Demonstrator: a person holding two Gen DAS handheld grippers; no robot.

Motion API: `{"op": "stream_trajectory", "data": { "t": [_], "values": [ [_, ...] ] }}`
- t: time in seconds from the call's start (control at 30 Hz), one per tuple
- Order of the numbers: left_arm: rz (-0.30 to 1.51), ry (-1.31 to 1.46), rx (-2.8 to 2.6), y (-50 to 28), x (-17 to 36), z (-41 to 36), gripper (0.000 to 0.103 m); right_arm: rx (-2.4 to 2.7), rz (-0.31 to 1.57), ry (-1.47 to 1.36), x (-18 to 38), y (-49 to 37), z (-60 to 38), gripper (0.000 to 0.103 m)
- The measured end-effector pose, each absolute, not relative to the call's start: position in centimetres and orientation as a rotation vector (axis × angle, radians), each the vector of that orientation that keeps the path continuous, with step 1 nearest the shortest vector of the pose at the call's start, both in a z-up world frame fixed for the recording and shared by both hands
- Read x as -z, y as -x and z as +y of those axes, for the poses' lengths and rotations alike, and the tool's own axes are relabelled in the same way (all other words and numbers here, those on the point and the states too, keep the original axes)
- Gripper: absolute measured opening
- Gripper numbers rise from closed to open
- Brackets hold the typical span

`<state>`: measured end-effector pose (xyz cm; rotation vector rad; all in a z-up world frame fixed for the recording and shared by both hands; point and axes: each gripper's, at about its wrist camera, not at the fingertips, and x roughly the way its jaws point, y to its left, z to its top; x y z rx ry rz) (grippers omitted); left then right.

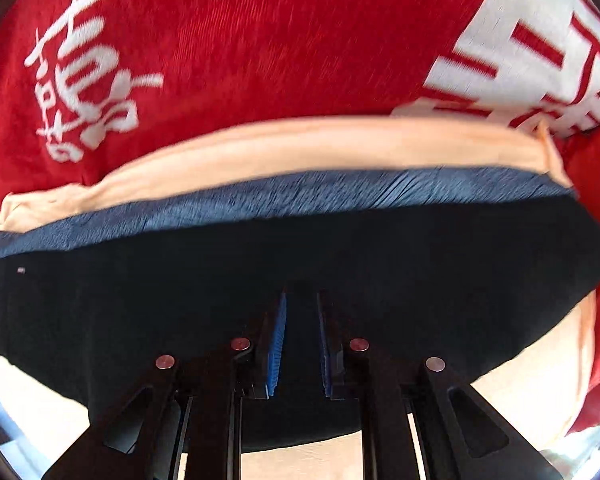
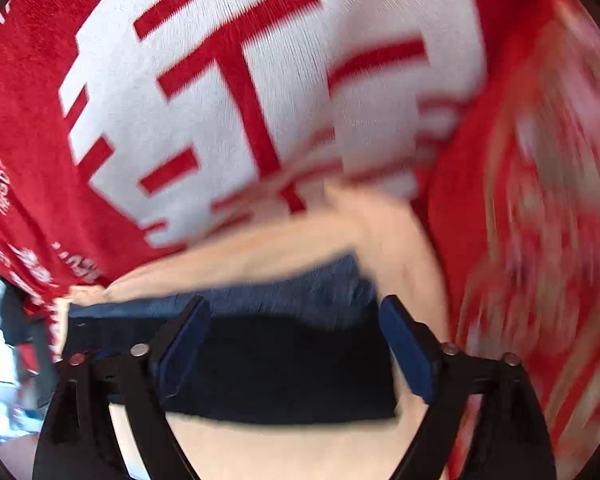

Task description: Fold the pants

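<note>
Black jaws, blue ribbed pads, silver rivets

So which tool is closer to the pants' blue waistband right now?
Left, it seems. The left tool sits nearly closed over the dark pants, the blue waistband just ahead. The right tool is wide open, hovering over the same garment; blur makes the gap uncertain.

Red cloth with white lettering covers the far side; peach cloth overlaps it.
</note>
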<state>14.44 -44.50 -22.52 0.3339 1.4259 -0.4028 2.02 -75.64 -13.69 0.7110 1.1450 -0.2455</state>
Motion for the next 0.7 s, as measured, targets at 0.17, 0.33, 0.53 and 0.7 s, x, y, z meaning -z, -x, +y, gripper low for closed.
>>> {"op": "stream_trajectory", "data": {
  "t": [0.17, 0.33, 0.53, 0.7],
  "values": [
    [1.418, -0.350, 0.372, -13.4, 24.5, -44.2, 0.016, 0.350, 1.284, -0.860, 19.0, 3.6, -72.9, 0.060],
    [1.356, -0.460, 0.387, -12.5, 24.7, -45.2, 0.017, 0.435, 1.213, -0.987, 21.7, 4.2, -74.3, 0.027],
    [1.409, -0.398, 0.364, -13.6, 24.4, -44.1, 0.024, 0.371, 1.177, -0.688, 16.7, 2.7, -72.5, 0.024],
    [1.379, -0.423, 0.269, -14.1, 24.7, -42.5, 0.063, 0.406, 1.208, -0.753, 15.8, 4.7, -73.5, 0.032]
  ]
}}
